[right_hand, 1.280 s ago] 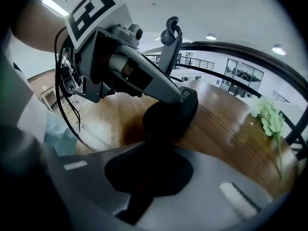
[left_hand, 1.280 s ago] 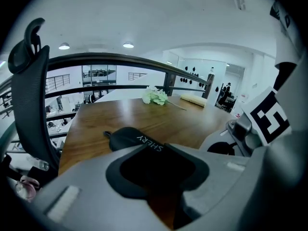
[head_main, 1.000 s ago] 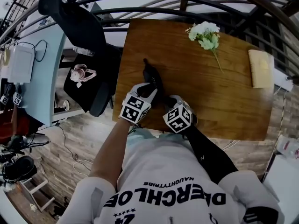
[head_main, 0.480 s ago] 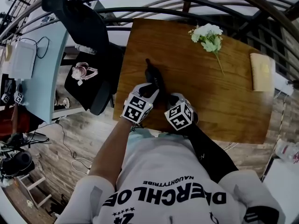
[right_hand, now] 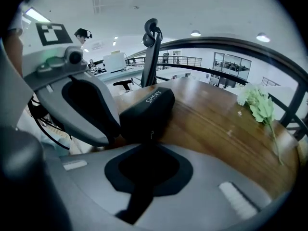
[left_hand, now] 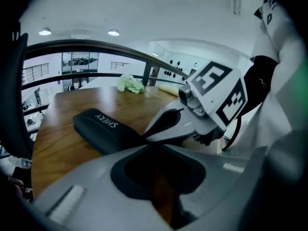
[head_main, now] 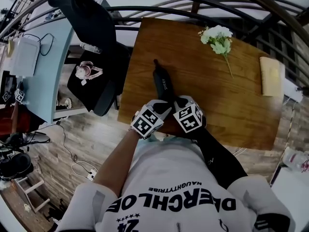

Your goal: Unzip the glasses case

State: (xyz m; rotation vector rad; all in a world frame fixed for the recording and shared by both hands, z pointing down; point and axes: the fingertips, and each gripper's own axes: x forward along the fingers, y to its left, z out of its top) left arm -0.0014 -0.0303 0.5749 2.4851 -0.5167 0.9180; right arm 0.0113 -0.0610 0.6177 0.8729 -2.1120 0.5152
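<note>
A long black glasses case (head_main: 164, 83) lies on the wooden table (head_main: 231, 105), one end pointing at me; it also shows in the left gripper view (left_hand: 103, 129) and the right gripper view (right_hand: 149, 109). Both grippers meet at its near end. My left gripper (head_main: 165, 109) comes in from the left with its jaws (left_hand: 151, 148) pressed together at the case's edge, apparently on the zipper pull, which is hidden. From the right, my right gripper (head_main: 176, 104) is shut on the near end of the case (right_hand: 147, 143).
White flowers (head_main: 217, 36) lie at the table's far right, and a tan pad (head_main: 270, 75) sits at the right edge. A black office chair (head_main: 91, 37) stands left of the table. The grippers work close to the table's near edge.
My left gripper has slid along the case's left side toward me to its near end, so more of the case top shows. The right gripper has stayed put.
</note>
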